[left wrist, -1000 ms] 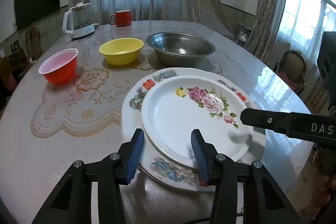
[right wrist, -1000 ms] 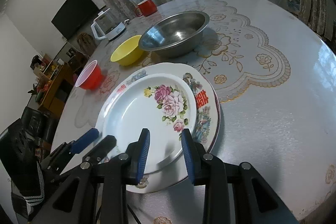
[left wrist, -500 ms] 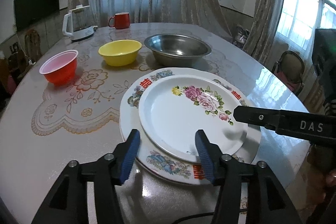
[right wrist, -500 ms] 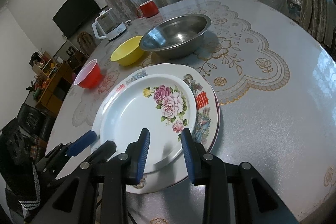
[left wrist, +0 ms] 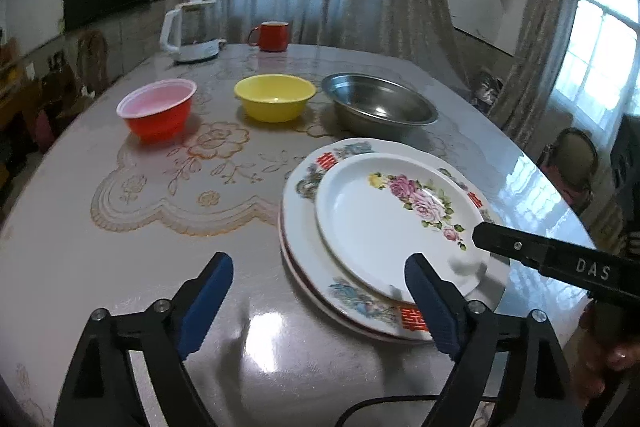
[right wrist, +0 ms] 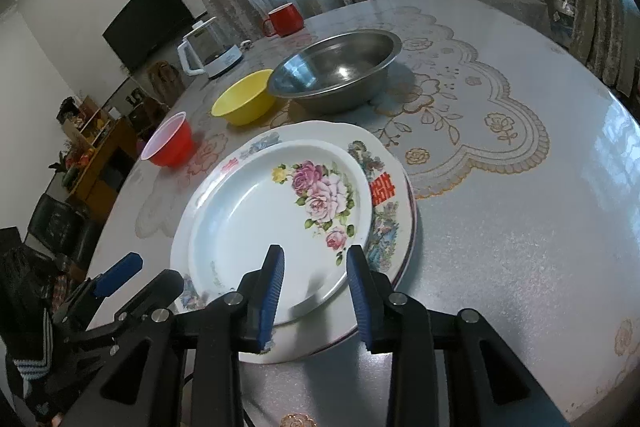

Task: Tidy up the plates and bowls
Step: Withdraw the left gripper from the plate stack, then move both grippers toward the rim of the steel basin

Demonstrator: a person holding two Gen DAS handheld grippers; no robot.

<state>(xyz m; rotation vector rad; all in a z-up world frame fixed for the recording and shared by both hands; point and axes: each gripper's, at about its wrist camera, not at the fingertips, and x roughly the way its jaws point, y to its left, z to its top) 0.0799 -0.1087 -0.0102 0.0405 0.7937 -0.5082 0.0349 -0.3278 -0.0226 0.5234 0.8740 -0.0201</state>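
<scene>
- Glossy grey-white, the big round table [left wrist: 80, 187] fills the scene, with a cream lace-pattern mat [left wrist: 192, 179] printed under its surface.
- Dull steel next: the wide metal basin [left wrist: 378, 105] sits at the far side, just beside the yellow plastic bowl [left wrist: 275, 102], and further left stands the red plastic bowl with a pale inside [left wrist: 157, 110], all three apart and in a row.
- Nearer, the large white plate with red double-happiness characters on its rim [left wrist: 316, 267] lies flat, and the smaller white plate with pink roses [right wrist: 276, 223] rests on top of it, set off toward the right.
- Left gripper [left wrist: 318, 303]: blue pads spread wide, just been opening, nothing between them; its right pad hangs over the near rim of the plates, its left over bare table.
- Right gripper [right wrist: 316, 291]: jaws narrowly apart above the near edge of the rose plate, pads clear of it, gripping nothing. White letters "DAS" read on its black arm.
- At the back, a white electric kettle [left wrist: 188, 31] and a red mug [left wrist: 272, 35].
</scene>
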